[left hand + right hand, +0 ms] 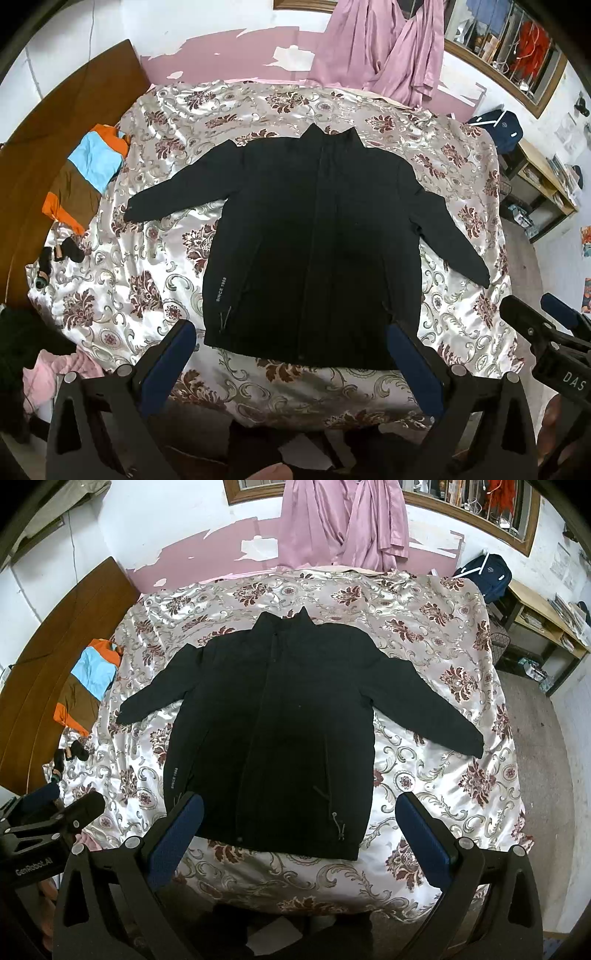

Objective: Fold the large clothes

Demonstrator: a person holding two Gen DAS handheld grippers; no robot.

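A large black jacket (310, 243) lies flat, front up, on the floral bedspread (155, 280), zipped, collar toward the far wall, both sleeves spread out to the sides. It also shows in the right wrist view (280, 723). My left gripper (291, 332) is open and empty, held above the bed's near edge, its fingers framing the jacket's hem. My right gripper (299, 801) is open and empty too, hovering over the hem. Each gripper shows at the edge of the other's view.
An orange, blue and brown garment (86, 177) lies at the bed's left side by the wooden headboard (48, 147). Small dark items (59, 258) lie near it. Pink curtains (384, 48) hang on the far wall. A desk with a blue backpack (484, 572) stands at right.
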